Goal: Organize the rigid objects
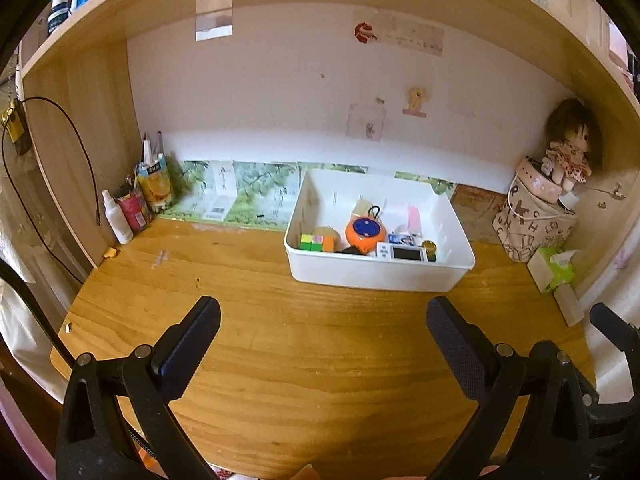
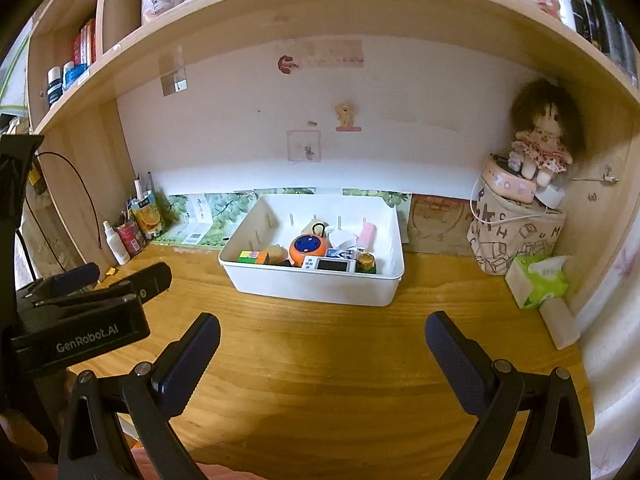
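While both grippers are hanging back over the bare front of the wooden desk [image 1: 304, 360], the white plastic bin [image 1: 380, 272] is sitting ahead of them, toward the back wall, and everything small and rigid is already lying inside it. The left gripper [image 1: 323, 332] is standing with its jaws spread wide and nothing between them; the right gripper [image 2: 322, 344] is looking just as wide and just as empty. In the right wrist view the bin is lying almost dead ahead, its long axis running across the view, its near wall facing the fingers. In the left wrist view it is sitting ahead and off to the right, so the right hand is probably the better lined up of the two.

Along the near wall a colour-block puzzle cube [image 1: 312, 242], an orange round gadget [image 1: 365, 234], a white digital timer [image 1: 400, 251] and a small gold-lidded jar [image 1: 429, 249] are resting side by side. No loose item is showing on the desk between claws and bin, so the sorting is looking close to done.
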`<state>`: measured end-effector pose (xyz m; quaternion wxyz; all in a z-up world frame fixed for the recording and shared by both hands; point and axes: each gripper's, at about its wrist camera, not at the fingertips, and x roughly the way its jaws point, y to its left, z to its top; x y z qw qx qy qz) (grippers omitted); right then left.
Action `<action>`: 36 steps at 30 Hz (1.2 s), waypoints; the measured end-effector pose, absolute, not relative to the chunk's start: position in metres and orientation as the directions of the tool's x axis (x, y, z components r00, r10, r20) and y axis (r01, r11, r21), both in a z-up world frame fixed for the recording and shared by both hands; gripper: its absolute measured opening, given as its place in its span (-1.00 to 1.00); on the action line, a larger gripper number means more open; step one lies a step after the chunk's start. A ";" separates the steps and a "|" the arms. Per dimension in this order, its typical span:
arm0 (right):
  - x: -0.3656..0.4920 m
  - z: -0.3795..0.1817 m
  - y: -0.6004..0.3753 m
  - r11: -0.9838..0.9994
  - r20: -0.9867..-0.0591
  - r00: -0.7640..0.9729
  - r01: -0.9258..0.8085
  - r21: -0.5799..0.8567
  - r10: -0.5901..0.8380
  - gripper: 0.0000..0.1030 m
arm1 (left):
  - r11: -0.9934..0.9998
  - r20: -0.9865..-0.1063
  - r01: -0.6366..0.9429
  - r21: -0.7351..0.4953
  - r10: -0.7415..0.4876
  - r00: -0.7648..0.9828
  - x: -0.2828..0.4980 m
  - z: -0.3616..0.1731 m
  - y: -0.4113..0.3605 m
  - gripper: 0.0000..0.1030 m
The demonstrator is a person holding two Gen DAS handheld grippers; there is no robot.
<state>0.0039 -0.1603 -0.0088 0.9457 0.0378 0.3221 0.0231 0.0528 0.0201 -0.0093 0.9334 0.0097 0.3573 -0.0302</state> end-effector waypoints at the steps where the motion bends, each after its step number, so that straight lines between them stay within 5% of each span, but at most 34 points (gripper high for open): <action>1: 0.006 -0.010 -0.161 0.996 -0.610 0.789 -0.023 0.088 0.072 0.99 | 0.998 -0.663 0.059 -0.002 -0.045 0.748 0.053 -0.009 0.020 0.99; 36: 0.032 -0.029 -0.163 0.991 -0.714 0.691 -0.028 0.130 0.113 0.99 | 0.994 -0.698 0.108 0.018 -0.065 0.713 0.063 -0.019 0.000 0.99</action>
